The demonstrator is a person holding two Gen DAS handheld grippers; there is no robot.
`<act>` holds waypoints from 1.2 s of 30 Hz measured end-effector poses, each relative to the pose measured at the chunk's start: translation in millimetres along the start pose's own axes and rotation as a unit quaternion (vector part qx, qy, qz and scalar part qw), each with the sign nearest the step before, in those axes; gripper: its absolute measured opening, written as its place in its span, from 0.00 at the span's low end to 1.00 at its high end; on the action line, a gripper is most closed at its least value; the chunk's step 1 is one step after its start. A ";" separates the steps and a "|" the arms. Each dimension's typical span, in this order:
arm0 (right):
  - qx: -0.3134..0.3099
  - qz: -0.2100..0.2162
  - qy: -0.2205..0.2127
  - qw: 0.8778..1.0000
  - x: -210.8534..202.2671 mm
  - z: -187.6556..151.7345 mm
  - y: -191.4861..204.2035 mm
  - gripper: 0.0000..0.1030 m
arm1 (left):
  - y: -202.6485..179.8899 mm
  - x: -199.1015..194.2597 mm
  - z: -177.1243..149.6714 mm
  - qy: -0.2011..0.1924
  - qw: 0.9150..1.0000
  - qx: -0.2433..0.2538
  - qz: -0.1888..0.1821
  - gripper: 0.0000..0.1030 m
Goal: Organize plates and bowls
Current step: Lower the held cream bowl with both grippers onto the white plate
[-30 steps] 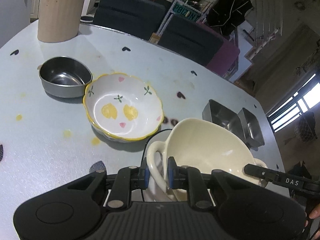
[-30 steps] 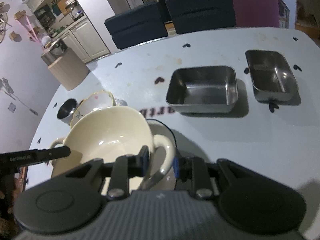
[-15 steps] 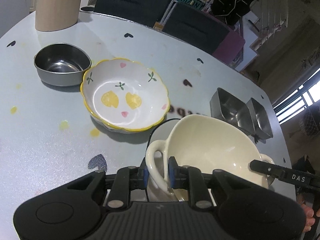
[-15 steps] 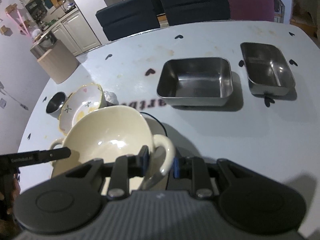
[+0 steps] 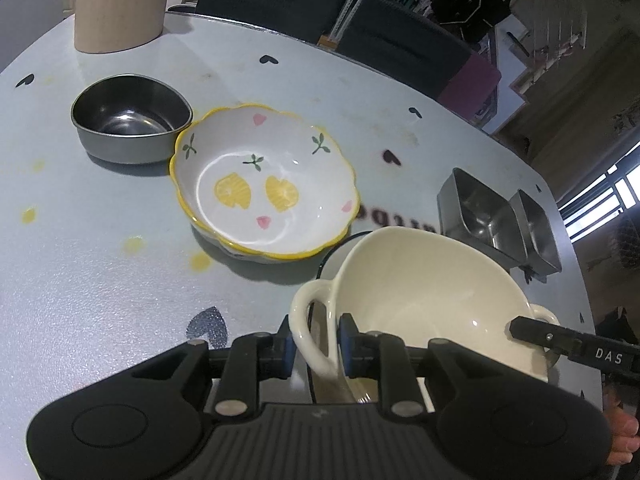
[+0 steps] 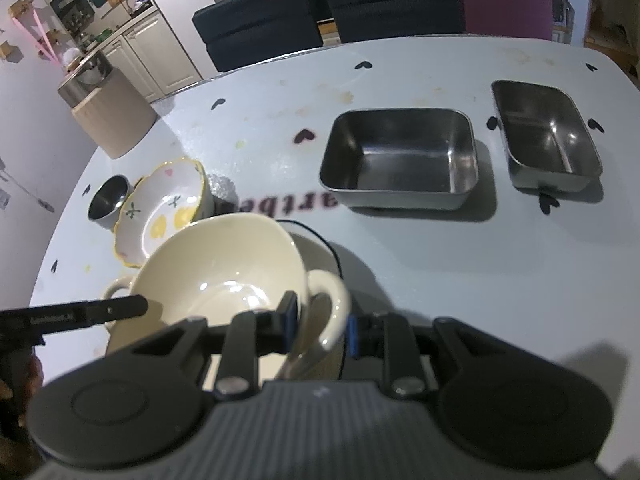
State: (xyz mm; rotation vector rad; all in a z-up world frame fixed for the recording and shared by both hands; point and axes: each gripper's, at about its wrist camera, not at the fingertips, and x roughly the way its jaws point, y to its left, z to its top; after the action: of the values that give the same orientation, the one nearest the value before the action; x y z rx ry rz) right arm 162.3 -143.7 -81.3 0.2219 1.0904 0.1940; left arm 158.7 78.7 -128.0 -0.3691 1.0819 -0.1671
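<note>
A cream bowl (image 5: pixel 420 300) with two loop handles hangs tilted between both grippers. My left gripper (image 5: pixel 318 342) is shut on its left handle (image 5: pixel 304 320). On the other side, my right gripper (image 6: pixel 320 322) is shut on the right handle (image 6: pixel 332 304). Just under the bowl lies a white plate with a black rim (image 6: pixel 320 240), mostly hidden by it. A scalloped bowl with yellow rim and lemon pattern (image 5: pixel 264 184) sits further left on the table. A small steel bowl (image 5: pixel 128 120) touches its far side.
Two rectangular steel trays (image 6: pixel 400 160) (image 6: pixel 548 140) stand side by side at the right of the table. A tall wooden canister (image 5: pixel 120 4) is at the far left corner. Dark chairs (image 6: pixel 260 28) line the far edge. A hand (image 5: pixel 620 436) shows at the lower right.
Both views have tipped slightly, with the cream bowl staying in both grips. The left jaws stand a touch wider around the handle. Nothing else on the table has moved.
</note>
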 end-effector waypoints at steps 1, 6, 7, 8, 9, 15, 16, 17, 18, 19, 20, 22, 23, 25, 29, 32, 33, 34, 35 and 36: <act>-0.001 0.000 0.001 1.000 0.7 0.1 0.4 0.28 | 0.2 0.4 0.1 0.001 1.000 0.000 0.001 0.23; -0.004 -0.002 0.004 1.000 2.3 0.9 1.6 0.28 | 1.7 3.7 0.2 0.004 1.000 -0.003 0.005 0.24; -0.005 -0.002 0.005 1.000 2.6 1.0 1.8 0.28 | 1.4 4.2 0.3 0.004 1.000 -0.003 0.006 0.24; -0.005 -0.001 0.005 1.000 3.1 1.2 2.0 0.28 | 1.5 4.7 0.2 0.004 1.000 -0.003 0.006 0.24; -0.005 -0.001 0.006 1.000 3.4 1.2 2.0 0.28 | 1.9 5.3 0.0 0.005 1.000 -0.003 0.007 0.25; -0.008 -0.001 0.008 1.000 4.5 2.0 0.9 0.28 | 1.1 8.0 0.6 0.006 1.000 -0.002 0.011 0.25; -0.009 -0.001 0.008 1.000 4.5 2.0 0.8 0.28 | 1.1 8.2 0.5 0.007 1.000 -0.003 0.012 0.25; -0.010 -0.001 0.008 1.000 4.5 2.1 1.1 0.28 | 1.2 8.7 0.5 0.007 1.000 -0.003 0.013 0.26; -0.010 -0.001 0.009 1.000 4.6 2.1 0.9 0.28 | 1.3 9.2 0.4 0.007 1.000 -0.003 0.014 0.26; -0.011 -0.001 0.009 1.000 4.8 2.2 0.8 0.28 | 1.2 9.8 0.3 0.008 1.000 -0.003 0.014 0.26; -0.012 -0.001 0.010 1.000 5.1 2.3 0.8 0.28 | 1.1 10.5 0.3 0.008 1.000 -0.003 0.015 0.26; -0.013 -0.001 0.011 1.000 5.7 2.5 0.7 0.28 | 1.2 11.1 0.5 0.006 1.000 -0.003 0.016 0.26; -0.014 -0.001 0.011 1.000 5.7 2.7 0.6 0.28 | 1.2 11.3 0.4 0.006 1.000 -0.003 0.017 0.26; -0.015 -0.001 0.011 1.000 5.8 3.0 0.9 0.28 | 0.9 11.5 0.4 0.005 1.000 -0.004 0.018 0.26; -0.015 -0.001 0.011 1.000 6.0 3.1 1.2 0.28 | -0.1 12.1 0.1 0.003 1.000 -0.003 0.020 0.27; -0.015 -0.001 0.012 1.000 6.1 3.2 1.3 0.28 | 0.0 11.8 0.2 0.003 1.000 -0.003 0.021 0.27; -0.015 -0.001 0.012 1.000 6.2 3.2 1.2 0.28 | -0.2 11.6 -0.1 0.002 1.000 -0.002 0.022 0.27; -0.014 0.000 0.013 1.000 6.6 3.1 0.9 0.28 | -0.4 11.5 -0.3 0.002 1.000 -0.001 0.023 0.27; -0.013 0.000 0.015 1.000 7.1 3.0 0.4 0.28 | -0.6 11.5 -0.4 0.003 1.000 -0.001 0.023 0.27; -0.013 0.000 0.016 1.000 7.2 2.9 -0.2 0.28 | -0.5 11.5 -0.3 0.003 1.000 -0.002 0.024 0.27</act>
State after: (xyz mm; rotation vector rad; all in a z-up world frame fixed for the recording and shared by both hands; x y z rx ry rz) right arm 168.1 -142.2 -86.2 0.1967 1.1182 0.2129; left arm 163.8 74.5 -137.6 -0.3455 1.0967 -0.1235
